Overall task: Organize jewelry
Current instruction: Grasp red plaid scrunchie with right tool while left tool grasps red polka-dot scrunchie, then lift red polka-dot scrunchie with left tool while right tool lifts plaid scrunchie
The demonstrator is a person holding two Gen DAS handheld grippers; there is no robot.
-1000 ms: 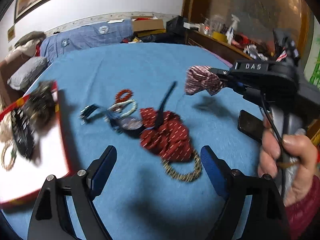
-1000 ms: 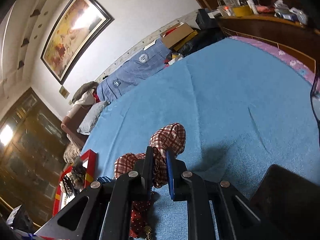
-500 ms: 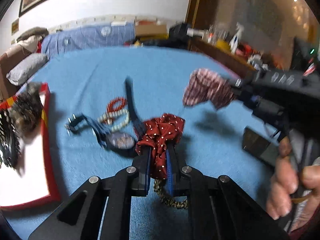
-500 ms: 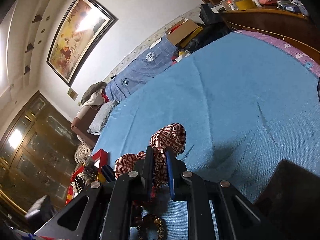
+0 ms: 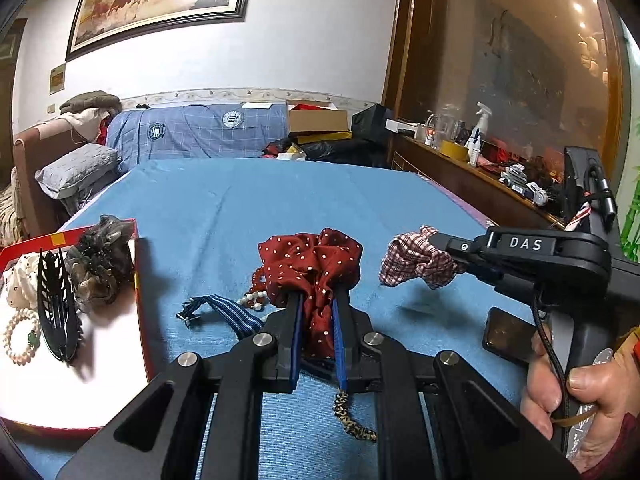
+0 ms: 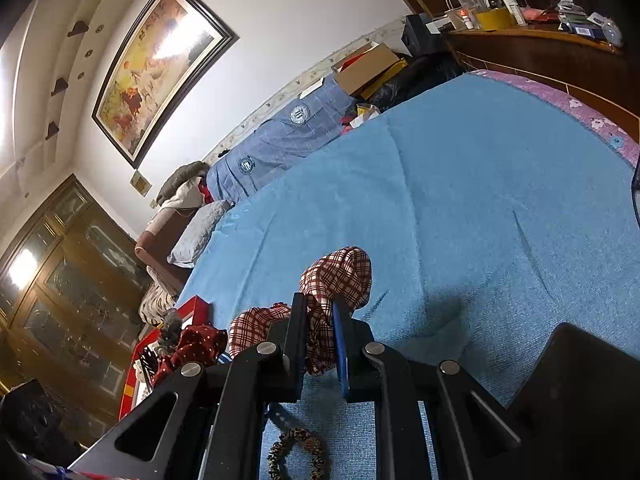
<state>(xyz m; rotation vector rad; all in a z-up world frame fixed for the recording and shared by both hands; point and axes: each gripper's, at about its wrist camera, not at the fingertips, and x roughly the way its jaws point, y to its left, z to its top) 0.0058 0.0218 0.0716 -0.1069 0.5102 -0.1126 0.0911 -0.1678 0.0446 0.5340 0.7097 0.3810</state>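
Observation:
My left gripper (image 5: 318,304) is shut on a red white-dotted scrunchie (image 5: 312,260) and holds it just above the blue bedspread. To its right, my right gripper (image 5: 444,246) is shut on a red-and-white checked scrunchie (image 5: 412,260), which hangs in the air. The right wrist view shows that gripper (image 6: 320,312) pinching the checked scrunchie (image 6: 340,272), with the dotted scrunchie (image 6: 192,348) lower left. A red-rimmed white tray (image 5: 136,280) lies at the left with a dark claw clip (image 5: 56,308), a dark gauzy scrunchie (image 5: 100,264) and a pearl bracelet (image 5: 16,332).
On the bedspread lie a blue striped watch strap (image 5: 228,312), red beads (image 5: 256,280), white beads (image 5: 250,300) and a leopard hair tie (image 5: 352,420). A dark phone (image 5: 508,336) lies by the person's hand. A cluttered wooden ledge runs along the right.
My left gripper went from open to shut on the red dotted scrunchie, then lifted it off the pile and tilted upward. The right gripper kept still with the checked scrunchie.

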